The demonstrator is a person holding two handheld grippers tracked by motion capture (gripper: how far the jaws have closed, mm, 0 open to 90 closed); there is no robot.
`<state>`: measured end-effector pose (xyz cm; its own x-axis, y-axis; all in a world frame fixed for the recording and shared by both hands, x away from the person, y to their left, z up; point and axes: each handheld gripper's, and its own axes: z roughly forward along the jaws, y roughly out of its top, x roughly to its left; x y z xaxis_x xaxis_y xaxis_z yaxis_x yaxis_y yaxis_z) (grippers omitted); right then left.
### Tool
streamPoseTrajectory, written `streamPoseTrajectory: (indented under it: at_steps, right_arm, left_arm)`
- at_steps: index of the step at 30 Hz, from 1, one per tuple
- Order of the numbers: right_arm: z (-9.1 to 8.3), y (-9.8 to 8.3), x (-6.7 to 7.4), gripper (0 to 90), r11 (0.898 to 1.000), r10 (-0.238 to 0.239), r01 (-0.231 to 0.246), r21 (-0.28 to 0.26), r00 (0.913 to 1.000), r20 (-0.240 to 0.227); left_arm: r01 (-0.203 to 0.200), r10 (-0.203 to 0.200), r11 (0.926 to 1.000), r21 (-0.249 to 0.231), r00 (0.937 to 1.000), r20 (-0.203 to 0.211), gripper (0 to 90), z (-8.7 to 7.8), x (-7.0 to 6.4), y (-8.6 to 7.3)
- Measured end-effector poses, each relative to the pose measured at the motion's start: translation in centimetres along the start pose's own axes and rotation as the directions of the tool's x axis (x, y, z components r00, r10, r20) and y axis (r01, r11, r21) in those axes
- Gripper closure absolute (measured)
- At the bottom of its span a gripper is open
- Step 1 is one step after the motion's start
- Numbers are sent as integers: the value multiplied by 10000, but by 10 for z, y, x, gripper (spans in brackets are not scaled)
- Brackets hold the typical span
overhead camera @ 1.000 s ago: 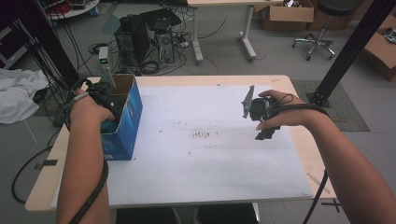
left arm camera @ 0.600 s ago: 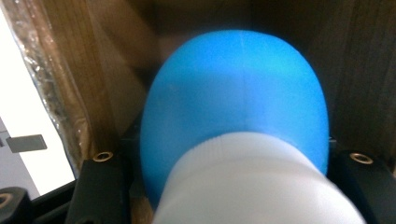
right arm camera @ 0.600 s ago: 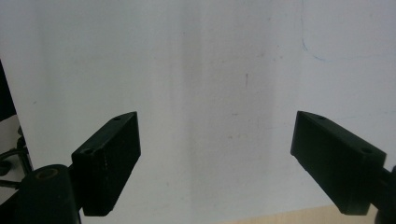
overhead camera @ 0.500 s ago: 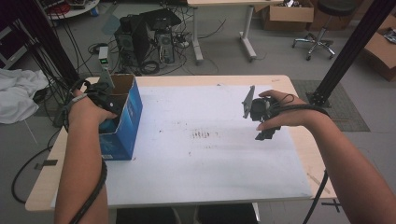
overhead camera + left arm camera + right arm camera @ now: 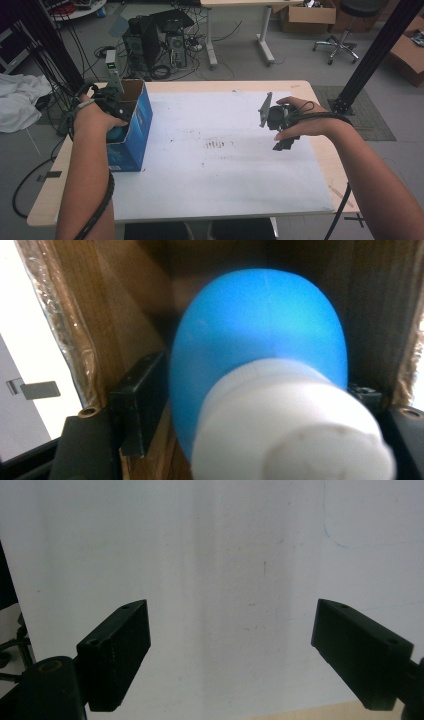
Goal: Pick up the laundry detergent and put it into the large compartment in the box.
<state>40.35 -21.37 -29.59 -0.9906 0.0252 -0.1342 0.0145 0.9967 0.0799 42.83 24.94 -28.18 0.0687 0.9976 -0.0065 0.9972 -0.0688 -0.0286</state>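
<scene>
Our left gripper (image 5: pixel 250 440) sits down inside the blue cardboard box (image 5: pixel 134 131), its jaws just opening, and a blue bulb with a white neck (image 5: pixel 265 375) lies between them. Whether the pads touch it, we cannot tell. Our right gripper (image 5: pixel 232 645) hovers above the white sheet (image 5: pixel 220 165), jaws spread wide, well apart from the box.

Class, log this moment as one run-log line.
left hand-held gripper: inside blue box, jaws just opening, blue-and-white bulb between them | right hand-held gripper: open over white mat
</scene>
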Motion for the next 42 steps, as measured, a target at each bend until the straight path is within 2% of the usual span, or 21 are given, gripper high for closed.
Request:
streamPoseTrajectory:
  at_steps: [11,22,24,29,30,42]
  right_arm:
    - [-3,0,1,160,10000,-27,27,-9,10000,35]
    - [-7,0,1,160,9999,-99,100,-67,9999,100]
    - [-8,1,1,160,9999,-60,61,-80,9999,116]
    - [-9,3,2,160,9998,-159,161,-129,9997,183]
    - [-9,3,2,161,9998,-160,162,-109,9997,177]
    - [-16,1,4,161,9997,-149,154,-199,9995,281]
  left_arm:
    - [-214,206,9996,-186,9990,-401,269,-11,-5,-4]
    - [-269,252,9986,-466,9990,-370,230,-31,-7,-10]
    - [-349,331,9981,-505,9988,-363,221,-38,-10,-12]
    - [-400,376,9974,-606,9985,-402,207,-45,-14,-14]
    - [-546,520,9968,-592,9977,-436,203,-46,-14,-15]
    - [-818,777,9938,-749,9954,-569,154,-64,-24,-22]
